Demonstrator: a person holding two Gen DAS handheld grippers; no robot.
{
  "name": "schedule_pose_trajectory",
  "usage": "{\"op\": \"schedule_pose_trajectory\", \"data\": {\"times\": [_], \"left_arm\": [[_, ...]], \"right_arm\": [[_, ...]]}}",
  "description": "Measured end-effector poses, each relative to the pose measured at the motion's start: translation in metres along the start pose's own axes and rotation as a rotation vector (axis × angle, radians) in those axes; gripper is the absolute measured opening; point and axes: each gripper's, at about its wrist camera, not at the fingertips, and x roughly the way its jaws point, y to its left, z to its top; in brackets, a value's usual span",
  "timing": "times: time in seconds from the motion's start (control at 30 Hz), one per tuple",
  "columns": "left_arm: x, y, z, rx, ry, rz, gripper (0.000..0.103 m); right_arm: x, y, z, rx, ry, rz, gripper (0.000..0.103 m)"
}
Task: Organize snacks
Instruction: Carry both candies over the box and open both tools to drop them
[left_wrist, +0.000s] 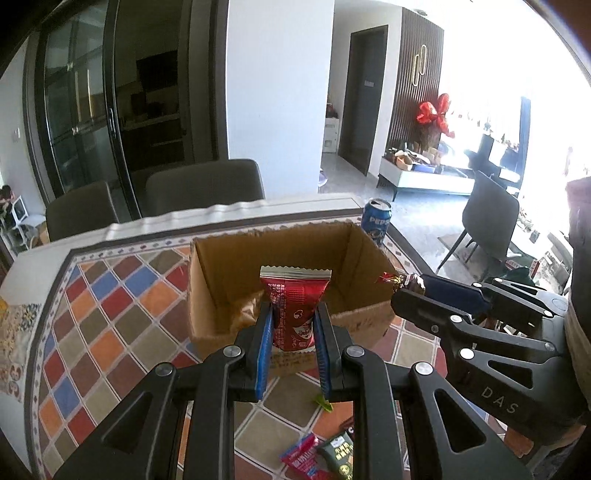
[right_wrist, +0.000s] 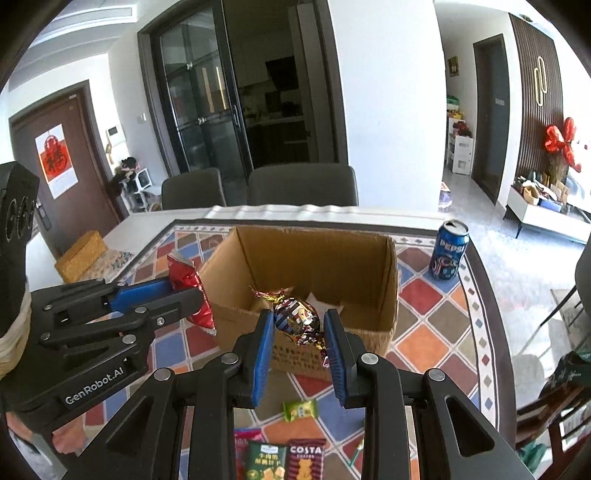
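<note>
Left claw (left_wrist: 293, 325) pinching red packet (left_wrist: 295, 302), right claw (right_wrist: 300, 325) pinching foil candy (right_wrist: 297, 319), above open box (right_wrist: 391, 280) rim.

A red packet (left_wrist: 293, 310), a foil-patterned multicolour candy (right_wrist: 297, 319), a brown box (right_wrist: 317, 258), a blue can (right_wrist: 448, 254); the table (left_wrist: 122, 314) carries red, orange, blue and olive diamonds.

A cardboard box (right_wrist: 317, 266) sits on the table (right_wrist: 436, 332), a can (right_wrist: 448, 251) to its right, snack packets (right_wrist: 286, 458) before it.

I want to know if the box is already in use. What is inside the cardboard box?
Inside the cardboard box a few pale wrapped snacks lie on the floor. The near wall and the held foil candy cover the rest.
</note>
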Motion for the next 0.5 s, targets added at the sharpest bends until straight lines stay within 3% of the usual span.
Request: {"op": "schedule_pose_trajectory", "data": {"times": [0.5], "left_arm": [[0.038, 0.02, 0.03, -0.032, 0.027, 0.018, 0.022]], "right_arm": [[0.03, -0.011, 0.033, 0.016, 0.007, -0.032, 0.029]]}}
